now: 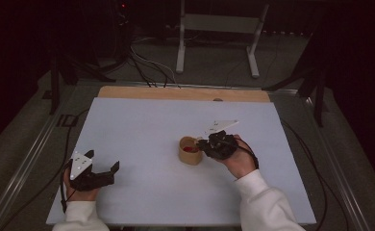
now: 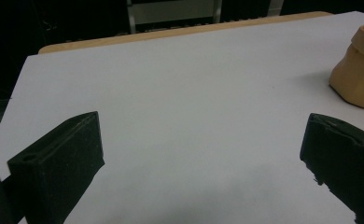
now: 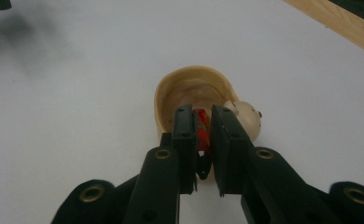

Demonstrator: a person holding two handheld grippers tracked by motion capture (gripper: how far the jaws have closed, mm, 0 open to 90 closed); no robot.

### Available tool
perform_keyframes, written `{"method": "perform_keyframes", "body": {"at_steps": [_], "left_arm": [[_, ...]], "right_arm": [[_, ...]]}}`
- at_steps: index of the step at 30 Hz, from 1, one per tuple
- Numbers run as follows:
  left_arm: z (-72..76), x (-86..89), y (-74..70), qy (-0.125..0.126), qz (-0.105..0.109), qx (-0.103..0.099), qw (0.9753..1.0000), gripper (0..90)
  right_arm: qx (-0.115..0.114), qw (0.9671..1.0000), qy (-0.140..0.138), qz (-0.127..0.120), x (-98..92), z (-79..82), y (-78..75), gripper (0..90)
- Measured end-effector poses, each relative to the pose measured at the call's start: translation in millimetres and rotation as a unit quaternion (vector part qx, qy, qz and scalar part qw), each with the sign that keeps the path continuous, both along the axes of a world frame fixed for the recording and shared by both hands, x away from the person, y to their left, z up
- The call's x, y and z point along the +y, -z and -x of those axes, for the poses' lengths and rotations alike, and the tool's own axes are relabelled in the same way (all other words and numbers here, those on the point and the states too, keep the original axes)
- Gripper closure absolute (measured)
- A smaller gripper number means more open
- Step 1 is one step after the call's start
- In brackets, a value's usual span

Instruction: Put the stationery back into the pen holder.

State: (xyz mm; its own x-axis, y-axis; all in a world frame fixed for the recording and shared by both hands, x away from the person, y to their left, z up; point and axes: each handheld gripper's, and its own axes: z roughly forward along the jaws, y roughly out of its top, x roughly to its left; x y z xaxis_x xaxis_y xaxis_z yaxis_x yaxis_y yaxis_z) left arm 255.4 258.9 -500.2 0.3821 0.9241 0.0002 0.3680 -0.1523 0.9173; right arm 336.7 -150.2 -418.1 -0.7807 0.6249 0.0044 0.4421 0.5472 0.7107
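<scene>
Cup (image 1: 190,150), tan and soft-walled, stands upright near the middle of the white tabletop (image 1: 142,125), slightly toward the right edge, its mouth facing up. We see its rim bent out of round in the right gripper view (image 3: 189,88), with a small pale knob at one side. Our right hand (image 1: 241,161) reaches in from the near right corner, forearm angled toward the centre, and its right tongs (image 3: 203,135) dip over the cup's rim from the right. Those tongs are drawn narrow around a small red thing (image 3: 202,128) at the cup's mouth; we cannot tell its long axis. Our left hand (image 1: 77,190) rests near the near left corner, well apart from the cup, left tongs (image 2: 203,154) spread wide over bare tabletop.
</scene>
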Motion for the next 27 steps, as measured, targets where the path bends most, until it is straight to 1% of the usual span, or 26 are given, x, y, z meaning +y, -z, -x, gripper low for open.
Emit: {"method": "perform_keyframes", "body": {"at_steps": [7,8,10,12,15,16,18,20,26,27], "left_arm": [[-0.1,-0.5,0.0,0.0,-0.001,0.0,1.0,0.0],[-0.1,-0.5,0.0,0.0,-0.001,0.0,1.0,0.0],[-0.2,-0.5,0.1,0.0,-0.001,0.001,1.0,0.0],[-0.2,-0.3,0.0,0.0,-0.001,0.001,1.0,0.0],[-0.3,-0.1,0.2,-0.001,-0.001,0.001,1.0,0.0],[-0.3,-0.2,0.2,0.0,-0.001,0.001,1.0,0.0],[-0.3,-0.2,0.1,0.0,-0.001,0.001,1.0,0.0],[-0.3,-0.1,0.1,0.0,0.0,0.001,1.0,0.0],[-0.3,-0.1,0.1,0.0,0.0,0.001,1.0,0.0],[-0.2,0.0,0.2,0.0,0.0,0.002,1.0,0.0]], "right_arm": [[0.004,1.0,0.003,-0.003,-2.9,-0.8,2.7,80.5],[0.004,1.0,0.003,-0.005,-3.6,-1.3,3.5,78.1],[0.005,0.9999,0.006,-0.012,-5.0,-2.9,5.9,71.1],[0.006,0.9995,0.008,-0.029,-7.1,-4.3,8.0,61.0],[0.003,0.9988,0.014,-0.046,-10.2,-5.5,9.5,49.8],[0.002,0.9986,0.018,-0.05,-10.9,-5.8,9.5,41.9],[-0.003,0.9981,0.028,-0.055,-13.2,-6.5,8.7,35.5],[-0.008,0.9971,0.036,-0.066,-16.2,-6.8,6.8,26.5],[-0.03,0.9954,0.045,-0.079,-25.4,-4.5,1.4,15.1],[-0.034,0.9951,0.047,-0.081,-27.3,-3.9,0.7,14.9]]}}
